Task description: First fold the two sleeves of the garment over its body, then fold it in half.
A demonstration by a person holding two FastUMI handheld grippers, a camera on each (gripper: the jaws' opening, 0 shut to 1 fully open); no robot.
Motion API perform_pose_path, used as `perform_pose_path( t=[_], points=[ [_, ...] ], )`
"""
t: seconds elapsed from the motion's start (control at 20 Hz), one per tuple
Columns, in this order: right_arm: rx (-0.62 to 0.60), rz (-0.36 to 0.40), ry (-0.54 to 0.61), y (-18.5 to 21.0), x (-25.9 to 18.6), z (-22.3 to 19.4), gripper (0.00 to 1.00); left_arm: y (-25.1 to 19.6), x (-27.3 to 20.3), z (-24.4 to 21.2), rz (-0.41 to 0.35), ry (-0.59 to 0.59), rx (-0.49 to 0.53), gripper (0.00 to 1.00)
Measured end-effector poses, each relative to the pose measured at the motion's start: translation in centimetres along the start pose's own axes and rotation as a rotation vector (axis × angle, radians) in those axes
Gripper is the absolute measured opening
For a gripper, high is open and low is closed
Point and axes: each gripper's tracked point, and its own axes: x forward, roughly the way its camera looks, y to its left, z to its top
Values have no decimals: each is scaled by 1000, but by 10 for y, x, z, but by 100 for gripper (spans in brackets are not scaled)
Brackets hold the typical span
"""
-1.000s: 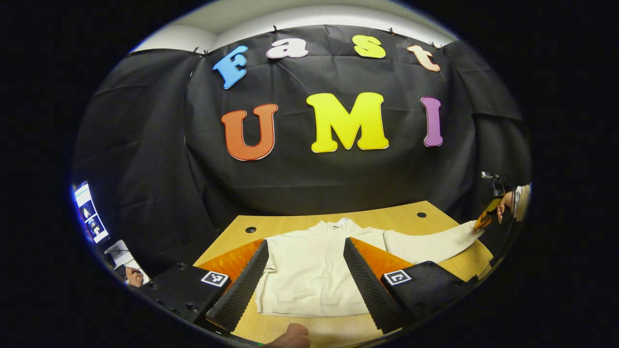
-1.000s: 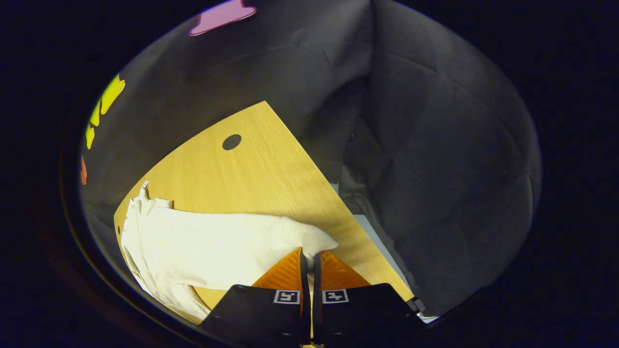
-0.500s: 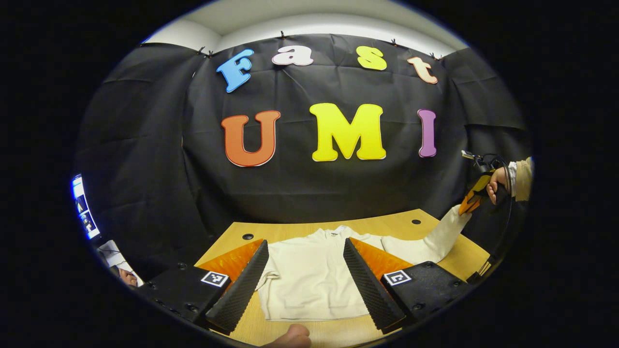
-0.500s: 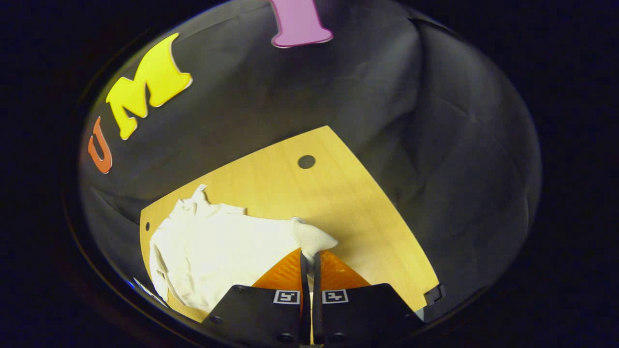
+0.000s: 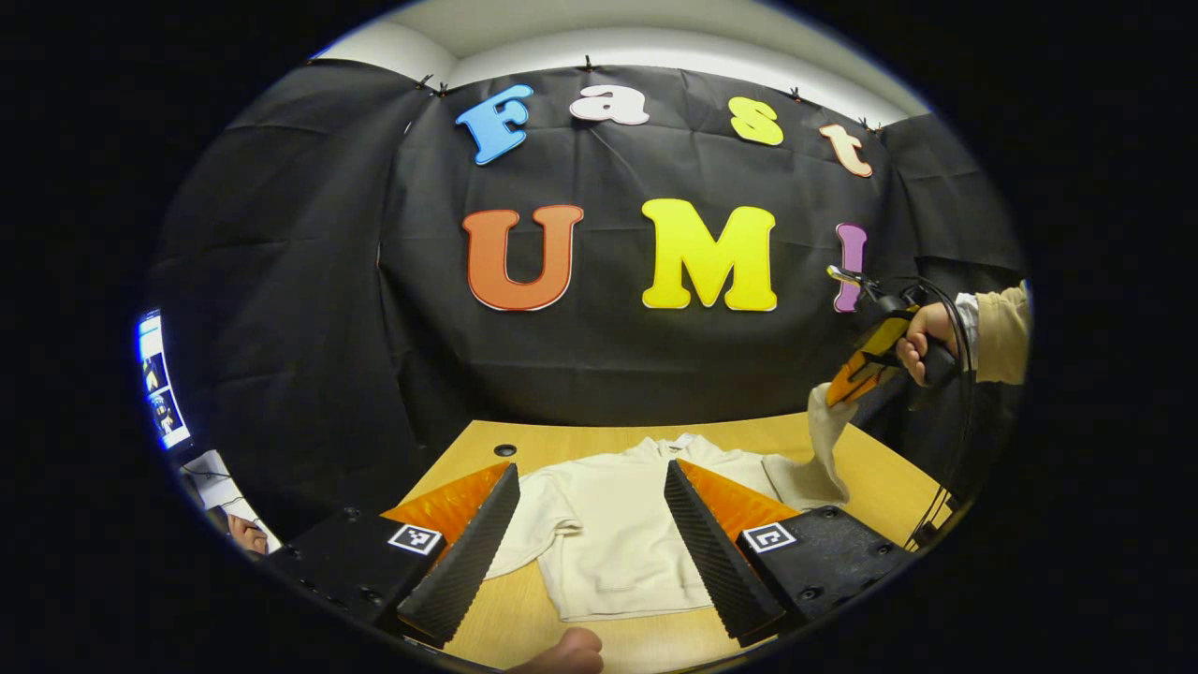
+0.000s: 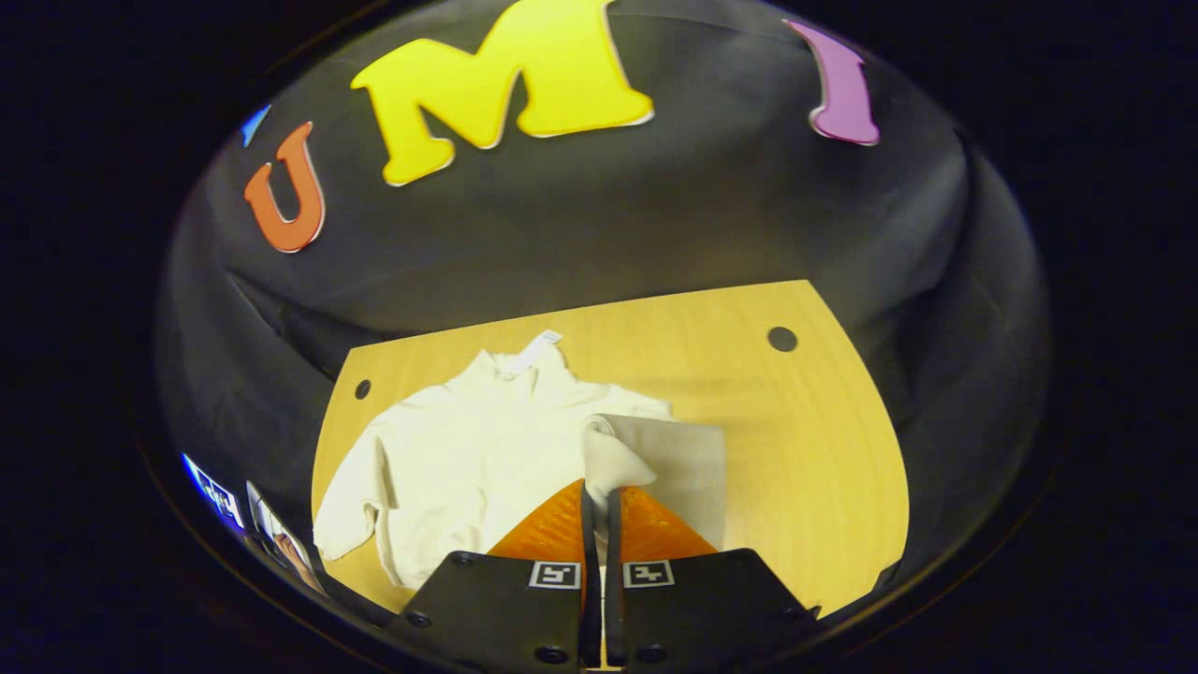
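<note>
Right gripper view, sleeve cuff [image 6: 613, 461] pinched in right gripper [image 6: 596, 501], lifted

Light wooden table [image 6: 824, 440]; cream garment [image 6: 468, 459] lies flat on it.

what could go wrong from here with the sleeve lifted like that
The right gripper pinches only the cuff of the raised sleeve, so it may slip out before it lands on the garment. The left gripper is open above the garment, holding nothing, so the body could drag across the table. The other sleeve lies bunched and may fold unevenly.
</note>
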Motion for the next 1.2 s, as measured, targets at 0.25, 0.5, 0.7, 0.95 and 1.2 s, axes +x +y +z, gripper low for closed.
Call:
perform_pose_path(
  t=[0.25, 0.5, 0.7, 0.95, 1.2],
  points=[
    [-77, 101, 33, 120, 27, -15, 2, 40, -1, 0, 14, -17, 29, 100],
    [-179, 182, 84, 224, 76, -51, 2, 85, -6, -21, 72, 28, 35, 100],
    [-226, 211, 138, 277, 117, -83, 2, 108, -11, -41, 115, 68, 36, 100],
    [-282, 191, 163, 308, 156, -111, 2, 105, -12, -56, 115, 96, 28, 100],
    [-293, 254, 130, 326, 152, -105, 21, 105, -10, -61, 119, 112, 8, 100]
  ],
)
